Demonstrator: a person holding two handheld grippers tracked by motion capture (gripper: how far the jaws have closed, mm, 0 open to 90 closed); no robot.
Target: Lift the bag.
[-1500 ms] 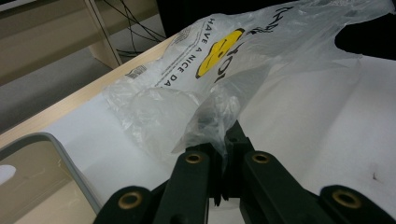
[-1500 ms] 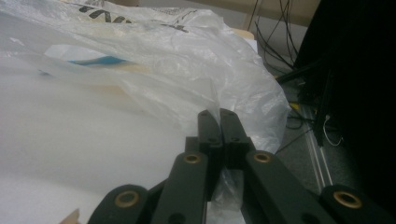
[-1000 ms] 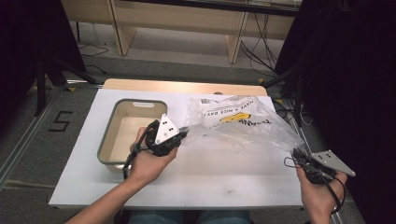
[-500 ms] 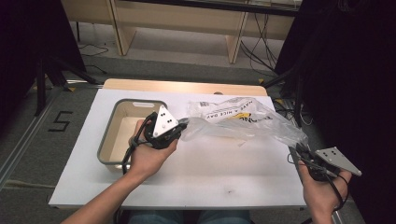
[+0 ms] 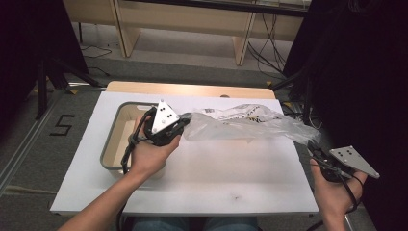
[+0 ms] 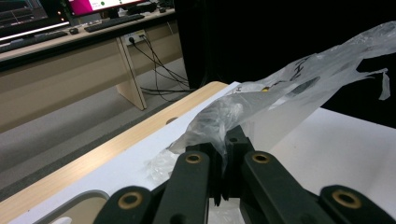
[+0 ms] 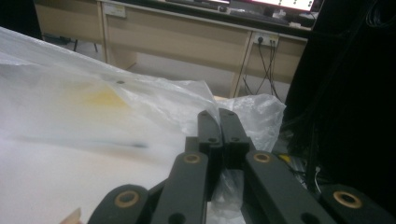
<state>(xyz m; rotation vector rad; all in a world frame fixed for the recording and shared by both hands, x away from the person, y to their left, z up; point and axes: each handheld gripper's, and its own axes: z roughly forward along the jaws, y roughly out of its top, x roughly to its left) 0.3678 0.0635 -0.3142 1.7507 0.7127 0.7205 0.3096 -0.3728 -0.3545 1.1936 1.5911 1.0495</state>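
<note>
Floor (image 5: 29, 144), left edge of the high view: a large black "5" marked on the grey surface beside the worktop (image 5: 202, 187); clearly legible.

Plastic bag (image 5: 240, 122), centre of the high view: black printed lettering along its upper face, plus a small white label patch near its left end. Print too small and crumpled to read. Left gripper view, upper right: dark letter strokes on the same bag (image 6: 299, 84), no word legible.

Monitor (image 6: 93, 4), top left of the left gripper view: pink screen area, text unreadable.
</note>
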